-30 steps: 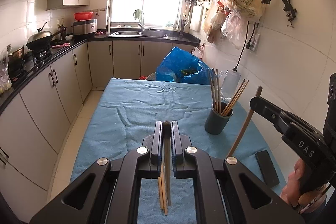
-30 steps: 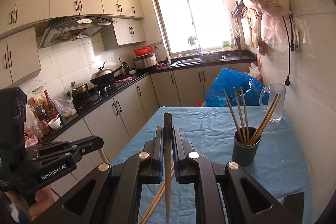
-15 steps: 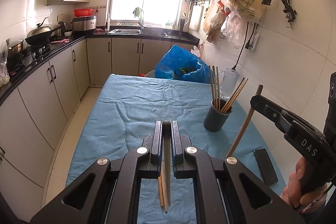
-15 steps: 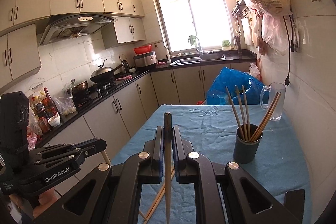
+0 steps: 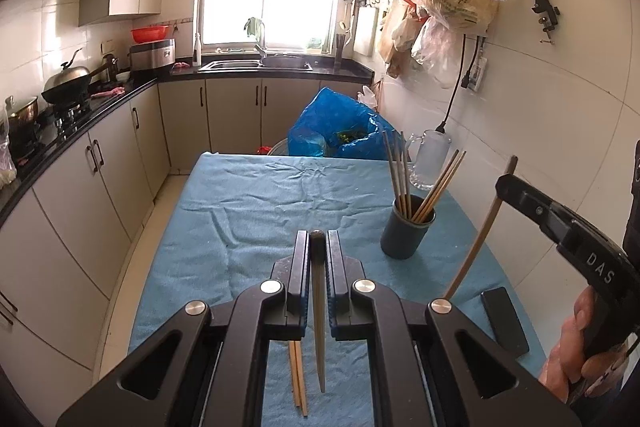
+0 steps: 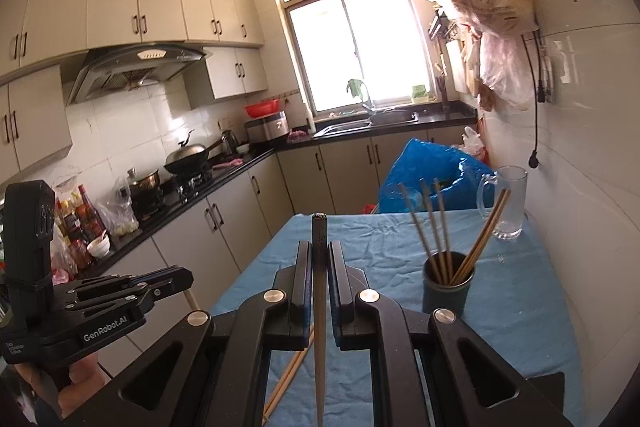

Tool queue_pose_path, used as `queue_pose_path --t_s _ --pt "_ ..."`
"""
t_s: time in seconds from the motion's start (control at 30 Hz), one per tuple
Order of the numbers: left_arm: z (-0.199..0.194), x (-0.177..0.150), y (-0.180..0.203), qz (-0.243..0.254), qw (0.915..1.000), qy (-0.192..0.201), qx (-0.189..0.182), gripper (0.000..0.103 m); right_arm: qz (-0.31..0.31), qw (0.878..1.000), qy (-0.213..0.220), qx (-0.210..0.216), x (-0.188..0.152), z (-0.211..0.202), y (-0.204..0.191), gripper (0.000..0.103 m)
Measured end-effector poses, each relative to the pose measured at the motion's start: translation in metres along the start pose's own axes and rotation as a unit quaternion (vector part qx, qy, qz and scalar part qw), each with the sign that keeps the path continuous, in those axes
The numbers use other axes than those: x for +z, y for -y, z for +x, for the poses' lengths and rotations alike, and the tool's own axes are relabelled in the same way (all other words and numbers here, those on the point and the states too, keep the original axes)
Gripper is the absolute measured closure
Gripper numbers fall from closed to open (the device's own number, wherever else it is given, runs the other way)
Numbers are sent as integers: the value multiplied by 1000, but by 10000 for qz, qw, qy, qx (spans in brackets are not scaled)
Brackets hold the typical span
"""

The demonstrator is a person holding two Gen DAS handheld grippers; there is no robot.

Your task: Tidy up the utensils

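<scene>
My left gripper [image 5: 318, 241] is shut on a wooden chopstick [image 5: 319, 315] that hangs down between its jaws above the blue cloth. My right gripper [image 6: 319, 251] is shut on another chopstick [image 6: 320, 327], whose dark end sticks up past the jaws. In the left wrist view the right gripper [image 5: 505, 183] stands at the right, its chopstick [image 5: 476, 247] slanting down. A dark cup [image 5: 406, 233] holding several chopsticks stands right of centre; it also shows in the right wrist view [image 6: 447, 293]. Two loose chopsticks [image 5: 298, 375] lie on the cloth below my left gripper.
A table with a blue cloth [image 5: 248, 211] runs toward the window. A glass mug [image 5: 429, 159] and a blue plastic bag [image 5: 340, 131] sit at its far end. A black phone [image 5: 504, 321] lies near the right edge. Kitchen counters [image 5: 80, 123] run along the left.
Both grippers have risen a little and drawn slightly back from the cup, each still holding its chopstick. The loose chopsticks on the cloth have not moved.
</scene>
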State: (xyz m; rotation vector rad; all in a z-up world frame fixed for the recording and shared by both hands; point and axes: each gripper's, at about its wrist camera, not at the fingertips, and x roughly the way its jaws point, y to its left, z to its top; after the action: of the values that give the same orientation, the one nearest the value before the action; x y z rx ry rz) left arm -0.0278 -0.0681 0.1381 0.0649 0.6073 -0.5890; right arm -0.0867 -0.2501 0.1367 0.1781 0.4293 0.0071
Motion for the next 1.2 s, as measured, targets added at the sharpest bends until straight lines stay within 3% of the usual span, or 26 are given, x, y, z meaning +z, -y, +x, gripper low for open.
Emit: queue_pose_path --t_s 0.33,0.63,1.0,1.2 --pt "16 40 27 61 9999 45 -122 96 296 9982 388 -350 26 -20 49 95" --pt "56 90 60 194 9992 186 -289 96 561 9940 664 -657 56 -10 97 95" --pt "107 162 100 210 9982 466 -302 96 885 9862 872 -1096 87 28 147 95" --pt "141 177 114 43 9974 543 -462 96 1038 9830 904 -1218 98 57 170 95"
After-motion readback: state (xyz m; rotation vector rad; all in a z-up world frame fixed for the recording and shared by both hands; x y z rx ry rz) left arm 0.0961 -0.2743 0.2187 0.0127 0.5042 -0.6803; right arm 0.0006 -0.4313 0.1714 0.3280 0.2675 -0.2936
